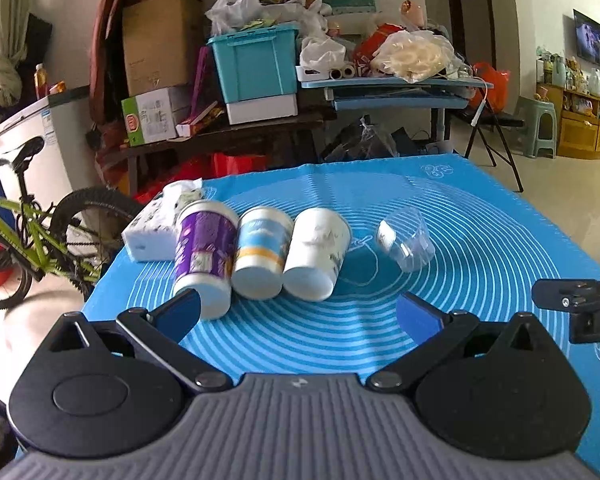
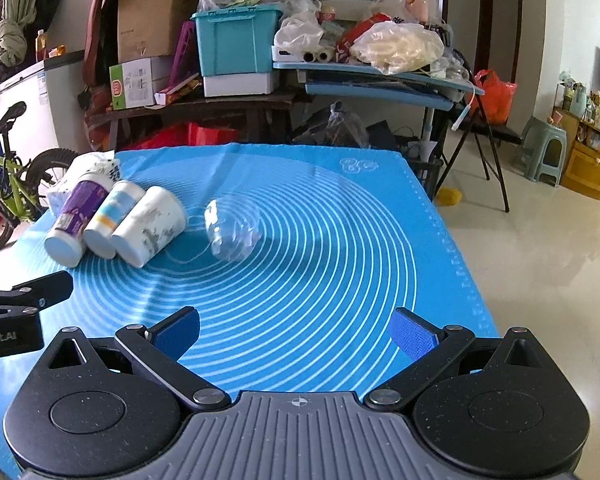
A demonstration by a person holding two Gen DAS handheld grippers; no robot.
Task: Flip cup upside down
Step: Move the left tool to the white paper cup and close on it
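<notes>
Three paper cups lie on their sides in a row on the blue mat [image 1: 480, 240]: a purple one [image 1: 204, 256], a blue-and-yellow one [image 1: 262, 254] and a white one [image 1: 316, 254]. A clear plastic cup [image 1: 406, 238] lies tilted to their right. The same cups show in the right wrist view: purple [image 2: 74, 220], blue-and-yellow [image 2: 110, 220], white [image 2: 148, 226], clear [image 2: 230, 226]. My left gripper [image 1: 298, 314] is open and empty, just in front of the paper cups. My right gripper [image 2: 294, 334] is open and empty, well short of the clear cup.
A tissue pack [image 1: 160, 220] lies behind the purple cup at the mat's far left. A bicycle [image 1: 28, 236] stands left of the table. Cluttered tables with boxes and a teal bin [image 1: 256, 64] stand behind. The mat's right edge [image 2: 448, 240] drops to the floor.
</notes>
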